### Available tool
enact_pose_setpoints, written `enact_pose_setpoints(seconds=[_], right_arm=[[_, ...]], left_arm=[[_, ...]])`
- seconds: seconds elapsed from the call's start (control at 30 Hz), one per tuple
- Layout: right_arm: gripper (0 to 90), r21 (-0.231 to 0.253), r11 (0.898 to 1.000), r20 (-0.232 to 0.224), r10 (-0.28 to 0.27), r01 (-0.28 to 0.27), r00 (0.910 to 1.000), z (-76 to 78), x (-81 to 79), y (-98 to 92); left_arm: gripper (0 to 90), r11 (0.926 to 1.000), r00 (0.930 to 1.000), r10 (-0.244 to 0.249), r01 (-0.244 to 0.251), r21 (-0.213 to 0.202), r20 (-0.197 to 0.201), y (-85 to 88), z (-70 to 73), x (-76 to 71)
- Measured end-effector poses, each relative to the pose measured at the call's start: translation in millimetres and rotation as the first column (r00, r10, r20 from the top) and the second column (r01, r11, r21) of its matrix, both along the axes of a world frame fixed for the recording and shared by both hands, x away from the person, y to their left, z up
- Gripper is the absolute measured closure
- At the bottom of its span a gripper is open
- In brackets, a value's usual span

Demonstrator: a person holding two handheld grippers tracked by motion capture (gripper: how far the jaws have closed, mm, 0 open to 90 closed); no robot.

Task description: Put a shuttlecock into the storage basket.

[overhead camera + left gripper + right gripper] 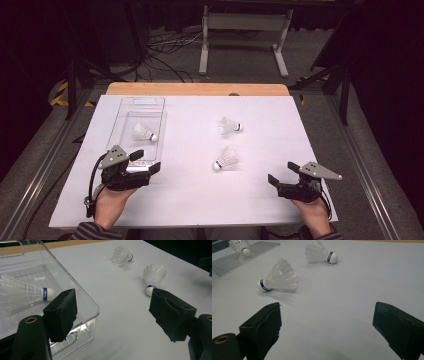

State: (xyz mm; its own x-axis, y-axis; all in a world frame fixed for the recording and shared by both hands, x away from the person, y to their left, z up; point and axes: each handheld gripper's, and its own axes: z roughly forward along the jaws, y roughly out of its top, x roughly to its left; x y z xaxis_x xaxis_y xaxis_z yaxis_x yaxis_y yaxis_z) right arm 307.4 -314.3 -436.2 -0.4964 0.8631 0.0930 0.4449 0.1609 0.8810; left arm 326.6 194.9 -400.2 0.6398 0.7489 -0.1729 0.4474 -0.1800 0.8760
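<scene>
One shuttlecock (pixel 145 133) lies in the clear tray (pixel 122 117); two more, the near one (pixel 226 158) and the far one (pixel 229 125), wait on the white sheet (pixel 280 145), so we judge the job a third done. Our left gripper (pixel 148 161) by the tray and right gripper (pixel 281 172) both gape, holding nothing. Cables and a frame crowd the dark floor beyond.

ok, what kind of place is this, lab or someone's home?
Most likely a lab or recording workspace, not a home: a table under a white sheet, loose cables on the carpet behind it, metal rails along the sides, and dark surroundings. Hand-held tongs over shuttlecocks suggest a staged handling setup.
</scene>
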Motion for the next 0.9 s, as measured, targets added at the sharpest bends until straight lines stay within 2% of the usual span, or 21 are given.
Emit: enact_pose_setpoints(seconds=[0.17, 0.9], right_arm=[[9.0, -0.004, 1.0, 0.004, -0.002, 0.002, 1.0, -0.4, 0.6, 0.4], [9.0, -0.001, 1.0, 0.004, 0.001, -0.001, 1.0, -0.4, 0.7, 0.0]], left_arm=[[23.3, 0.9999, 0.9999, -0.011, 0.011, 0.008, 0.007, -5.0, -0.2, 2.9], [23.4, 0.9992, 0.9992, -0.038, 0.038, 0.014, -0.008, -20.4, 0.5, 12.1]])
